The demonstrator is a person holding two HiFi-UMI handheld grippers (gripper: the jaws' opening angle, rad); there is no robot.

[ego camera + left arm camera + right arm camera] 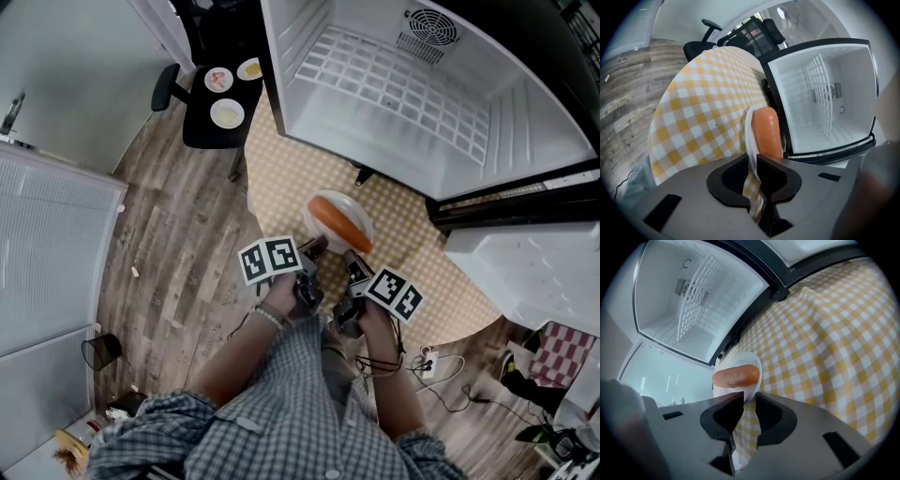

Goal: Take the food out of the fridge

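Left tool (753, 161) and right tool (748, 398) each clamp near rim of white plate (745, 361); orange sausage-shaped food (767, 133) lies just ahead; open fridge (797, 93) beyond.

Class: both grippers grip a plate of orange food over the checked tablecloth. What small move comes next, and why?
Probably lower the plate onto the checked tablecloth, then release: the left gripper and right gripper both clamp its rim, and the open fridge behind looks empty.
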